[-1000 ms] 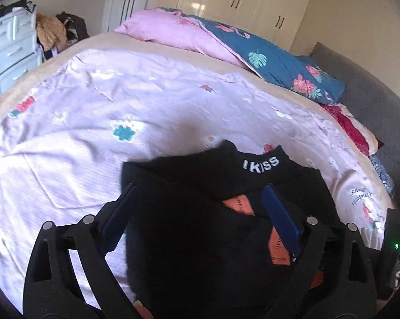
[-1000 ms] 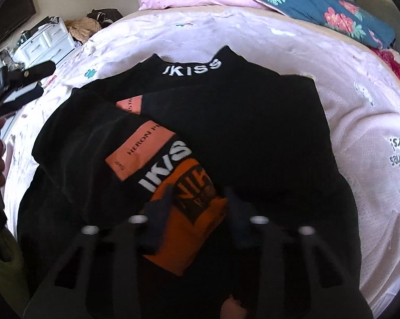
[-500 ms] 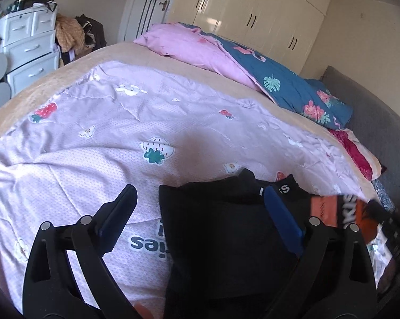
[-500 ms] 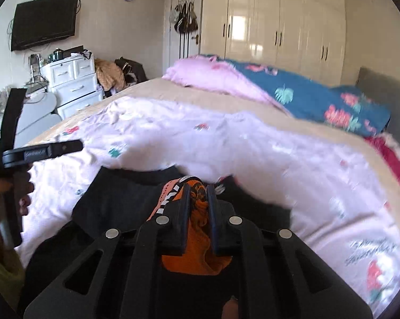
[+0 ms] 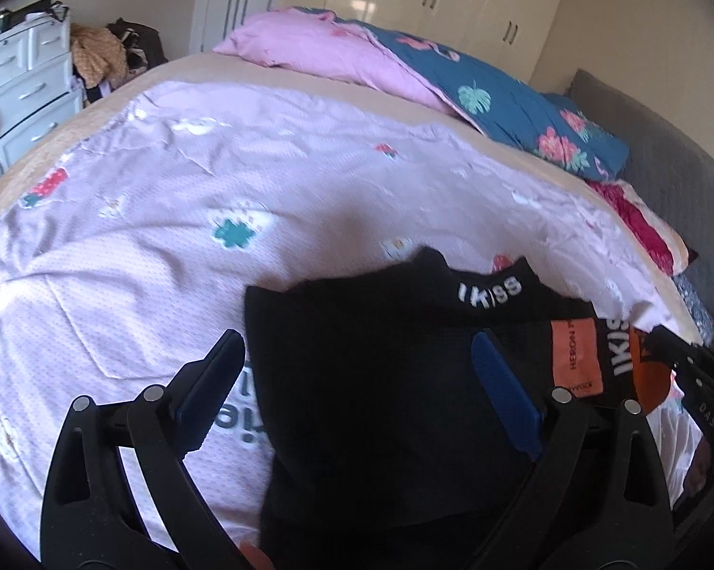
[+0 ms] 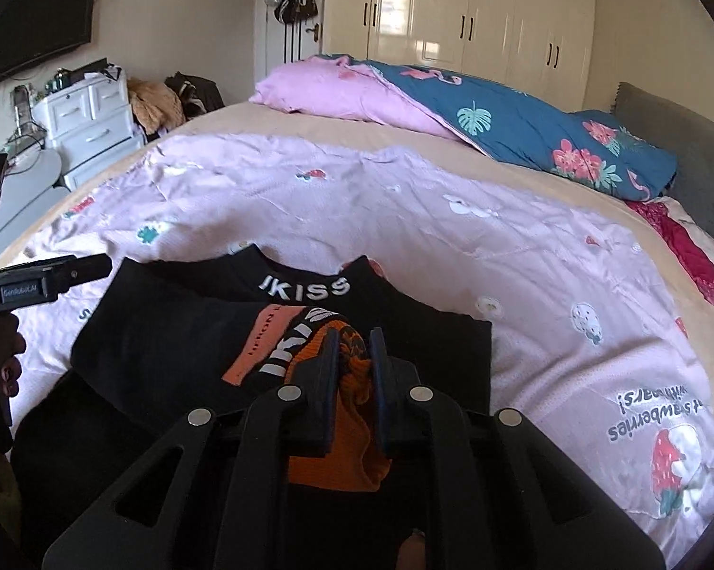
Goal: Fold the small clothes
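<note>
The right gripper (image 6: 353,361) pinches only a bunched orange fold of the black garment (image 6: 176,342), so the knit may slide out from between the narrow jaws, or the raised fold may drag the layers beneath askew. The left gripper (image 5: 357,375) stands wide and holds nothing, so nothing pins the cloth ahead of it. The garment lies on the bed (image 6: 523,256), just ahead of and under both grippers. It is black, with white "IKISS" lettering on the collar and orange patches beside the right gripper's jaws.
</note>
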`<act>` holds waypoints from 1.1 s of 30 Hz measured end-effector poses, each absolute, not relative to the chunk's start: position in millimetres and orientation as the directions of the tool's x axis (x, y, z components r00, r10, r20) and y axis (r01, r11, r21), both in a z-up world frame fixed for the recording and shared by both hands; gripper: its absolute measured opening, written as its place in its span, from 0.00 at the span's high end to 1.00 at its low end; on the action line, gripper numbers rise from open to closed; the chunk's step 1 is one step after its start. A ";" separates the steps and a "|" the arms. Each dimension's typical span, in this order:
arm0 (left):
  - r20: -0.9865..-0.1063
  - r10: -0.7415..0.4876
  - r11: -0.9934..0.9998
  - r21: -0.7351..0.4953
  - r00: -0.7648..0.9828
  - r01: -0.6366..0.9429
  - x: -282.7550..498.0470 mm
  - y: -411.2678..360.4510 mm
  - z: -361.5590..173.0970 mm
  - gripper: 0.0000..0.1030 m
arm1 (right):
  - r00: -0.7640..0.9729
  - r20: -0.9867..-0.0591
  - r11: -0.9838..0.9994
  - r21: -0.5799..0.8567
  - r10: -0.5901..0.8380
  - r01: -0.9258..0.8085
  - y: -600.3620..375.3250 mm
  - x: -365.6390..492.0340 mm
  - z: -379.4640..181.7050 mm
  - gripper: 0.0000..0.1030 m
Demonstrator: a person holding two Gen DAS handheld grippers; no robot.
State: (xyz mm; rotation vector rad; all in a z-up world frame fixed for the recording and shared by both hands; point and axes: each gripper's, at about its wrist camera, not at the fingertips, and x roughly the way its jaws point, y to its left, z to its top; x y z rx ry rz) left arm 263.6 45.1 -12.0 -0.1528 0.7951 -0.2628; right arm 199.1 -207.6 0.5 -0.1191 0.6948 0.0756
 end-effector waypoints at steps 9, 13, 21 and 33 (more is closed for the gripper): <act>-0.725 -0.321 0.947 -0.229 0.609 0.227 263.2 22.1 -31.4 0.13 | 0.738 -0.675 0.991 -0.109 -0.016 -0.078 -214.9 204.0 -12.9 0.77; -0.735 -0.330 0.943 -0.231 0.592 0.239 263.9 19.5 -38.1 0.28 | 0.716 -0.698 0.995 -0.091 -0.029 -0.049 -226.8 210.3 -21.1 0.67; -0.776 -0.337 0.938 -0.226 0.533 0.264 259.8 12.8 -58.3 0.57 | 0.594 -0.798 0.992 0.128 0.107 -0.007 -254.2 230.1 -62.4 0.54; -0.805 -0.299 0.949 -0.194 0.513 0.248 257.6 19.0 -71.5 0.57 | 0.660 -0.743 0.993 0.098 0.116 -0.064 -244.3 221.5 -48.0 0.90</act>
